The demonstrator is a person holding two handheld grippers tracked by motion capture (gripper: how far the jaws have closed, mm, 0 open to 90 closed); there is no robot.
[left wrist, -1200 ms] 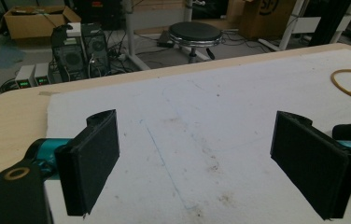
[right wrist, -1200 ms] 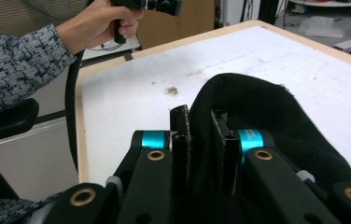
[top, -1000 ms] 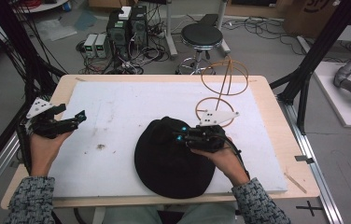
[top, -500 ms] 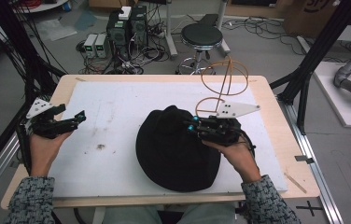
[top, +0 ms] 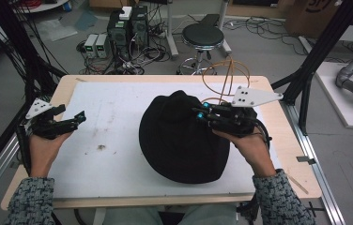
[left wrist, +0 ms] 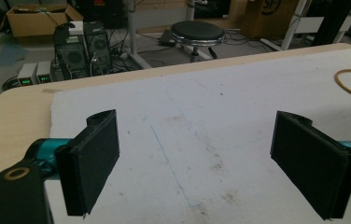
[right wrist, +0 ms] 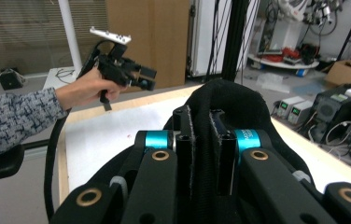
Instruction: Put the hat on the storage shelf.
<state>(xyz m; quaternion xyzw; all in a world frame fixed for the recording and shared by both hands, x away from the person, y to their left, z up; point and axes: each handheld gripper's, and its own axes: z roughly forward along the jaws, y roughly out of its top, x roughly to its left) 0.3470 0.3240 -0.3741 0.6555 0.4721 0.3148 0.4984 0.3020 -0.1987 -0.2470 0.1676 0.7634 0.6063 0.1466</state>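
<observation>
Right gripper [top: 202, 114] clenched on the right-hand brim of the round black felt hat [top: 179, 136] — hat lies on the white mat, just left of the orange wire stand [top: 225, 77] — while left gripper [left wrist: 197, 163], jaws spread and empty, hovers well left of the hat.

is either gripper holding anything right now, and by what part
The right gripper is shut on the black hat, pinching its brim at the edge nearest that hand. The left gripper holds nothing; its jaws stand wide apart over the white mat.
</observation>
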